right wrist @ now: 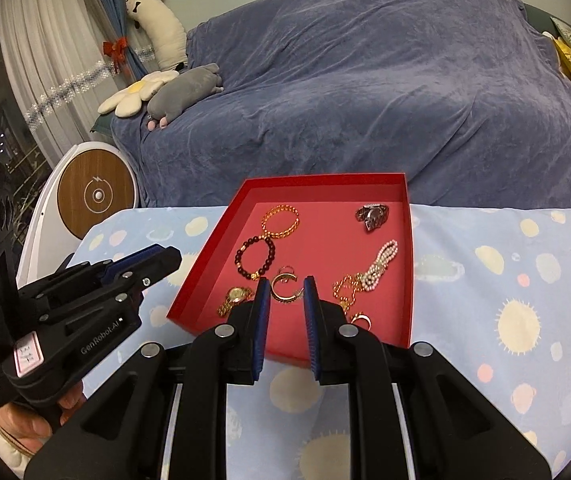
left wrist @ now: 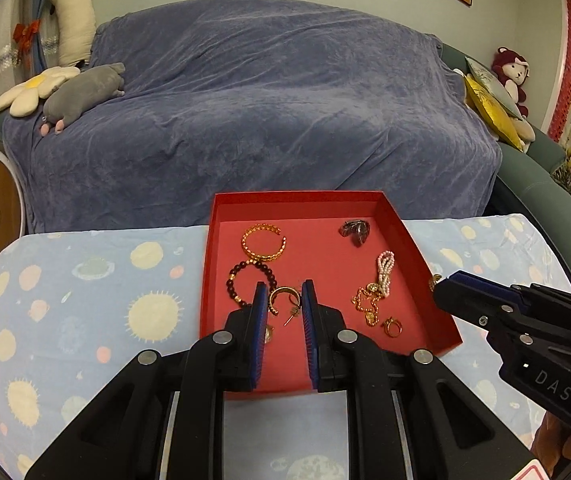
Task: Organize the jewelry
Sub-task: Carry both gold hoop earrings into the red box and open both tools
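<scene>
Both my left gripper (left wrist: pixel 284 290) and right gripper (right wrist: pixel 286 286) hover narrow and empty; the gold hoop earring (left wrist: pixel 283 298) looks light, stiff, probably slippery, best pinched across its band.

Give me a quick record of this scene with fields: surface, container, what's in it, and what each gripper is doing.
surface: table under a blue planet-print cloth
container: open red tray
contents: gold bangle, dark bead bracelet, gold hoop earring, pearl strand, gold chain, ring, gold watch, silver watch
left gripper: empty, jaws slightly apart, above the tray
right gripper: empty, jaws slightly apart
</scene>
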`<state>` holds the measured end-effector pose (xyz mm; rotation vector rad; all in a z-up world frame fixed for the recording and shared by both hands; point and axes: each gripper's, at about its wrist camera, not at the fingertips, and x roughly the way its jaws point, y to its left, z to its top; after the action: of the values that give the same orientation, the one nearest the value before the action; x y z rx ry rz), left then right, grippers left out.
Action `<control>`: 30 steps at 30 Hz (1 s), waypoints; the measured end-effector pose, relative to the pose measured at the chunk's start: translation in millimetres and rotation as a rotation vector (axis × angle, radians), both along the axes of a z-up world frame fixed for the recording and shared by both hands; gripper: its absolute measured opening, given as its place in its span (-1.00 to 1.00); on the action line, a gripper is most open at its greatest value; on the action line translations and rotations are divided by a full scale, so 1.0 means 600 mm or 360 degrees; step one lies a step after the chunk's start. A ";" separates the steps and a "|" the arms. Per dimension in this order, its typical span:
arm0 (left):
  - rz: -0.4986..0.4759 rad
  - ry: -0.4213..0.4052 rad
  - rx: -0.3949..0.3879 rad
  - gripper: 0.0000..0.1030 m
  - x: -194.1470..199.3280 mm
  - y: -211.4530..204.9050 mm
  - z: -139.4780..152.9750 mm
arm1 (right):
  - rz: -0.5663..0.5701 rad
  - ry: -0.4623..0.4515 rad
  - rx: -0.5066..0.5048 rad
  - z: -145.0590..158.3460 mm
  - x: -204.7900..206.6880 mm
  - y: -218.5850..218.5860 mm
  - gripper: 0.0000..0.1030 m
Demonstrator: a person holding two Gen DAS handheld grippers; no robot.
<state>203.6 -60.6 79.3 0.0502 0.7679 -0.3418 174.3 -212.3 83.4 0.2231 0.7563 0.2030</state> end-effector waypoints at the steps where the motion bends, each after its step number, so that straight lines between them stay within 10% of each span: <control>1: -0.0006 0.0013 0.0005 -0.72 0.013 -0.008 -0.007 | -0.0007 0.0004 -0.0006 -0.004 0.013 0.000 -0.68; 30: -0.0005 0.0190 0.0087 -0.66 0.147 -0.070 -0.133 | -0.0085 0.0191 -0.0066 -0.129 0.161 -0.012 -0.66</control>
<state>292.1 -102.8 -0.7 0.0828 0.8954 -0.3291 270.9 -219.6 6.1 0.2171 0.8719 0.1242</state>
